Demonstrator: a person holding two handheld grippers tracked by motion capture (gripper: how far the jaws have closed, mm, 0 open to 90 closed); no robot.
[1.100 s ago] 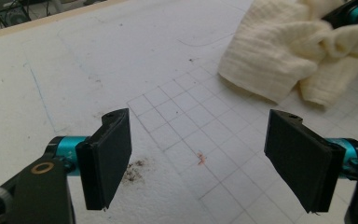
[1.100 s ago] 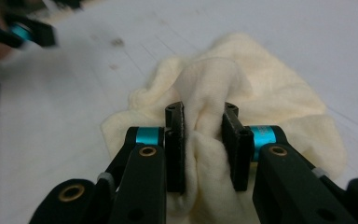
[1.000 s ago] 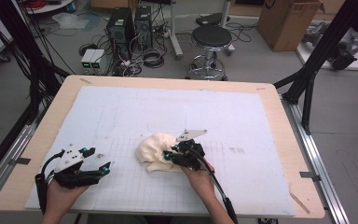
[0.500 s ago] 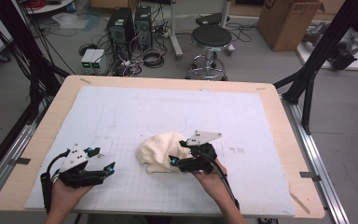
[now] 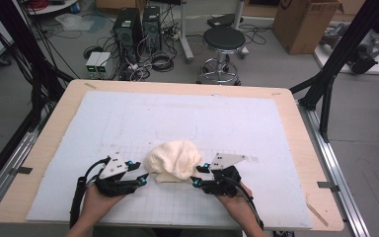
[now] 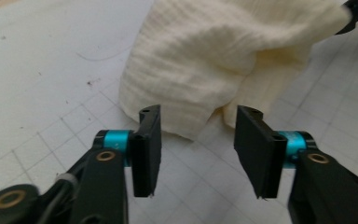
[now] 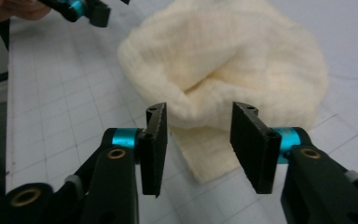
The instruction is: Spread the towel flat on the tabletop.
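Observation:
A crumpled cream cloth (image 5: 173, 159) lies in a heap on the white grid mat, near the front middle. My left gripper (image 5: 142, 178) sits at the cloth's lower left, pointing right at it. In the left gripper view the cloth (image 6: 223, 56) rises just beyond the left gripper (image 6: 198, 126); its jaws have just been closing, a low cloth edge lies between the tips, and the pads stand apart from it. My right gripper (image 5: 197, 177) is at the cloth's lower right. Its jaws (image 7: 198, 116) have also just been closing, with a cloth (image 7: 233, 60) flap between them, not pinched.
The white mat (image 5: 256, 123) covers most of the wooden table (image 5: 54, 128). Behind the table stand a black stool (image 5: 224, 42), computer towers (image 5: 138, 24) with cables, and a cardboard box (image 5: 303, 22). Black frame posts (image 5: 325, 94) flank the table.
My left gripper has slid right up to the cloth and its jaws have narrowed. My right gripper has drawn back off the cloth toward the front right. The cloth heap looks slightly fuller.

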